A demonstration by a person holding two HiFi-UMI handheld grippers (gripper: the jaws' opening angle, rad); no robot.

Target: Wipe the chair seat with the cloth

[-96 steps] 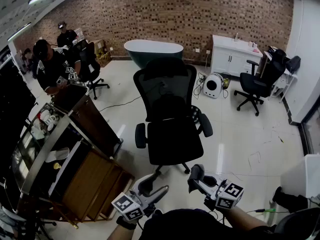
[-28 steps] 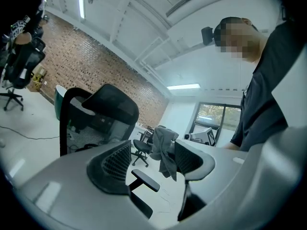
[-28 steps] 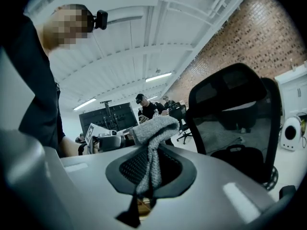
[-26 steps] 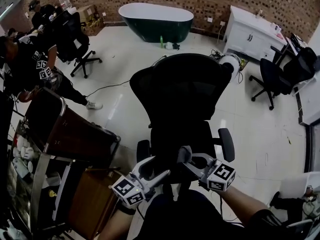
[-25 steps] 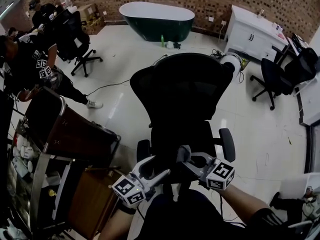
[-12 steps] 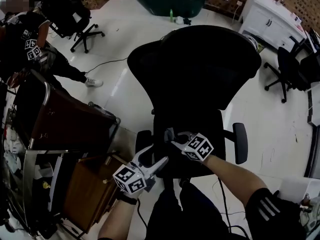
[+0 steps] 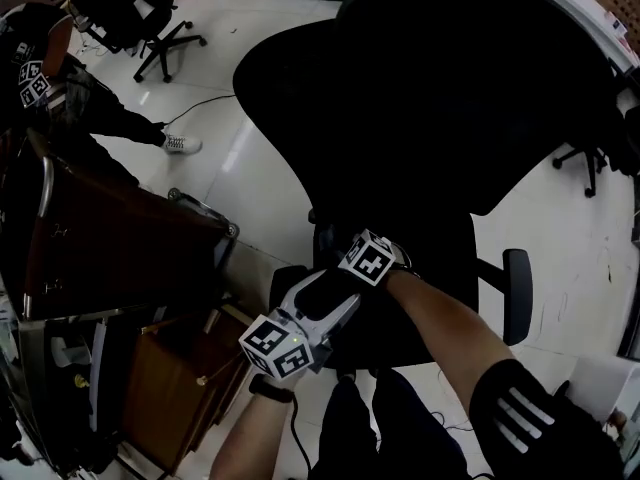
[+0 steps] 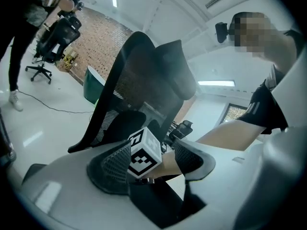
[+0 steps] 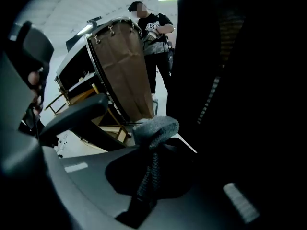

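Jaws of right gripper (image 9: pixel 154 150) seemingly pinch cloth (image 9: pixel 156 127).

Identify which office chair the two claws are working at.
The large black mesh-back chair in the centre: the left claw and right claw are at its seat. The chair at top left and the chair at far right stand apart across the floor.

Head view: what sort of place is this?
Probably an indoor office-style studio or test space. A black mesh office chair sits close up, and another office chair stands on the glossy white floor. The left gripper view shows a brick wall behind. A wooden cart stands alongside.
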